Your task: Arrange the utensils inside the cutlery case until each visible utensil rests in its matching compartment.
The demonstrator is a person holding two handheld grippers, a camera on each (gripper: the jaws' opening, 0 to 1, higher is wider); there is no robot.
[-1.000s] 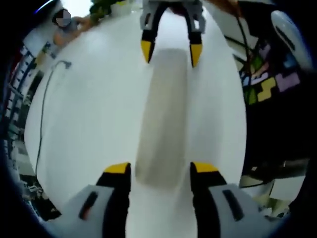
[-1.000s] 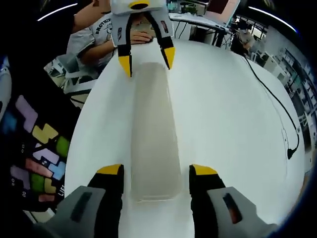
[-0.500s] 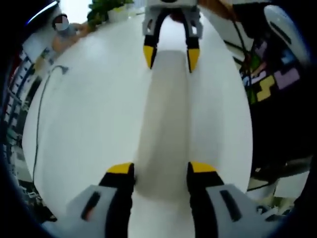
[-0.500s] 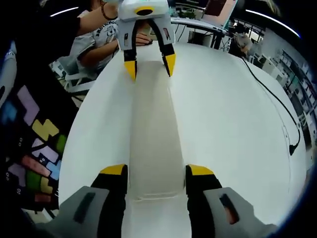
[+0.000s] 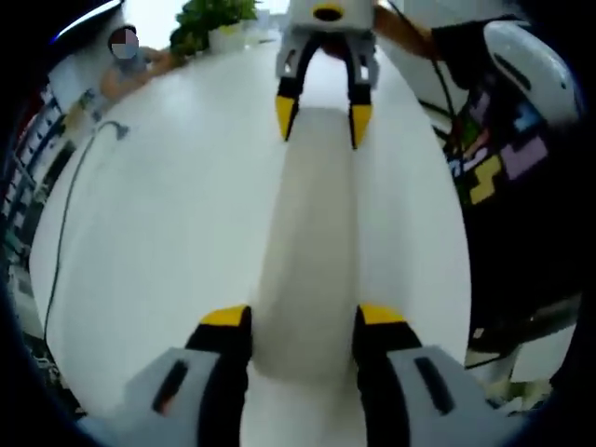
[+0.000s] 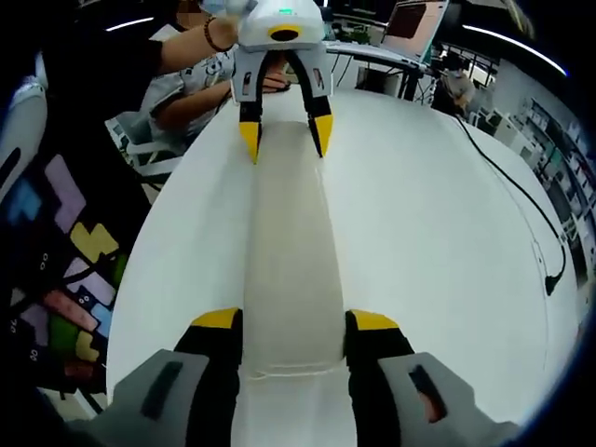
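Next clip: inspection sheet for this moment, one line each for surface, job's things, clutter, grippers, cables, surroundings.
Surface: white table, bare around the case.
Job's things: long pale case lies closed on the table; no utensils seen.
Clutter: nothing seen.
Grippers: left gripper has its jaws on either side of one end of the case; right gripper the same at the other end. Whether either presses on the case cannot be told.
Cables: black cable runs across the table, apart from the case.
Surroundings: seated person beyond the table end; plant; laptop on a desk.
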